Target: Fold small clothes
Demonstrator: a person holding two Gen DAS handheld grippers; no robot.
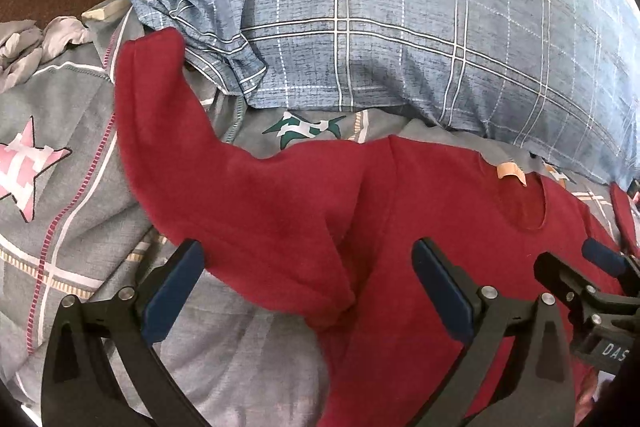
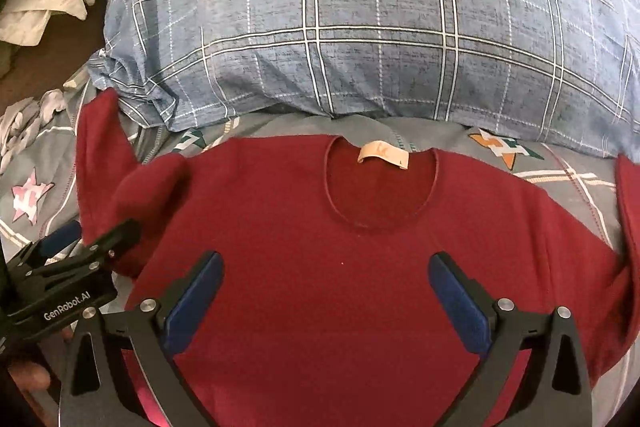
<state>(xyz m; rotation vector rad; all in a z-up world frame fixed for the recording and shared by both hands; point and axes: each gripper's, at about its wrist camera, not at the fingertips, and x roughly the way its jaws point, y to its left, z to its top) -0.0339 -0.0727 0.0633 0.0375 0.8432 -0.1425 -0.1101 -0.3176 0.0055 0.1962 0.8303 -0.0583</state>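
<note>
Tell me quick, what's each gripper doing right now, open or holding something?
Left gripper: open, holding nothing, over the red sweater's sleeve.
Right gripper: open, holding nothing, over the sweater's chest.

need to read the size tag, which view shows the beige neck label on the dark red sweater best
The right wrist view. There the beige neck label sits near the centre, facing the camera inside the collar of the dark red sweater, with a faint mark on it. The left wrist view catches the label only obliquely, off to the right.
</note>
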